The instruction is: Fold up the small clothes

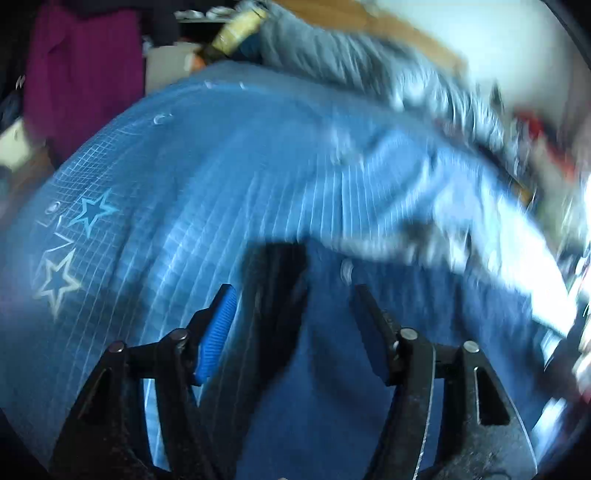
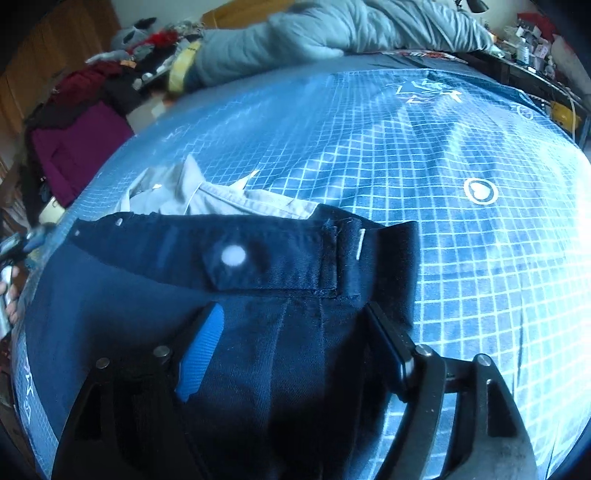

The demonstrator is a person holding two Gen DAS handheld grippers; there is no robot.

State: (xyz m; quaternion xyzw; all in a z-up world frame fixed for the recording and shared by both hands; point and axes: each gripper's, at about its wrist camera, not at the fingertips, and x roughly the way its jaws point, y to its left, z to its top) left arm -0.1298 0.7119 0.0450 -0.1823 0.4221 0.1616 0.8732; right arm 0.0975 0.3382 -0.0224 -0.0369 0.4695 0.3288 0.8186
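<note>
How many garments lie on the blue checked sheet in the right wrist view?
2: dark navy trousers under the right gripper, and a pale grey garment just beyond their waistband. More may lie hidden beneath.

From my feed it's a bed with a blue grid-print sheet [image 2: 424,206], stars and a heart on it. Dark navy trousers [image 2: 258,332] lie flat on it, pale lining poking out, and a grey-blue quilt [image 2: 332,29] is bunched along the far edge.
</note>
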